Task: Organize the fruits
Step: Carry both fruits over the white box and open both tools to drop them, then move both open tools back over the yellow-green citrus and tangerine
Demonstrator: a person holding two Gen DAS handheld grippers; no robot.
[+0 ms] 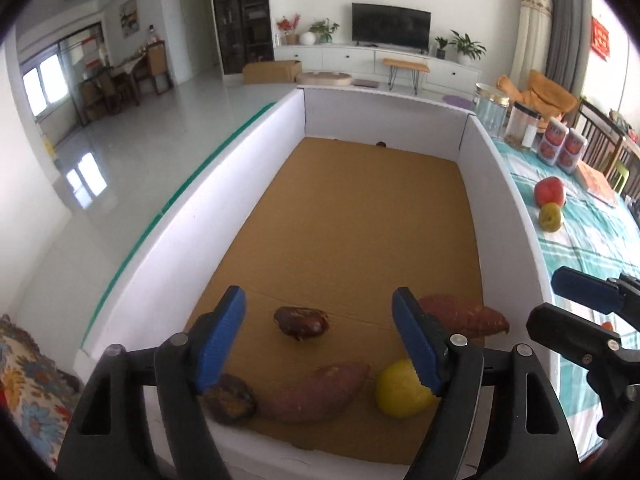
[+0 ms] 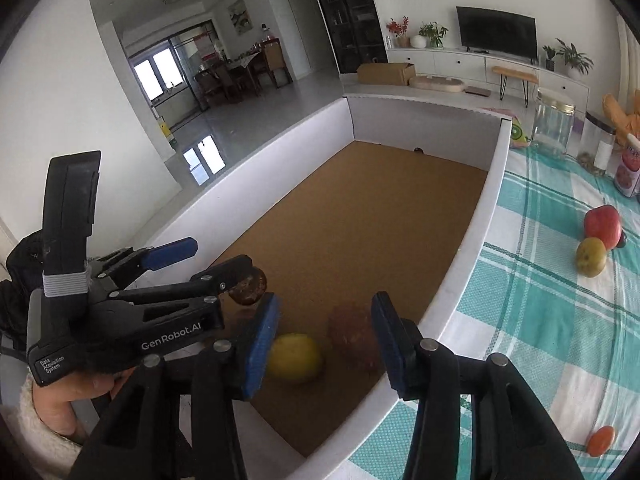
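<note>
both grippers hang over the near end of the white-walled box (image 1: 248, 184), jaws spread and grasping nothing: the left gripper (image 1: 316, 340) above two sweet potatoes (image 1: 316, 392), a yellow fruit (image 1: 400, 392) and dark brown pieces (image 1: 300, 322), the right gripper (image 2: 324, 336) beside it. a red apple (image 2: 602, 226) and a yellow-green fruit (image 2: 591, 257) sit together on the checked tablecloth (image 2: 540, 320), outside the box.

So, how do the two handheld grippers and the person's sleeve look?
Both grippers, left gripper and right gripper, have black plastic bodies, silver pivot pins and ribbed blue pads. The left one bears white "GenRobot.AI" lettering and a grey band. The sleeve is fluffy and white.
</note>
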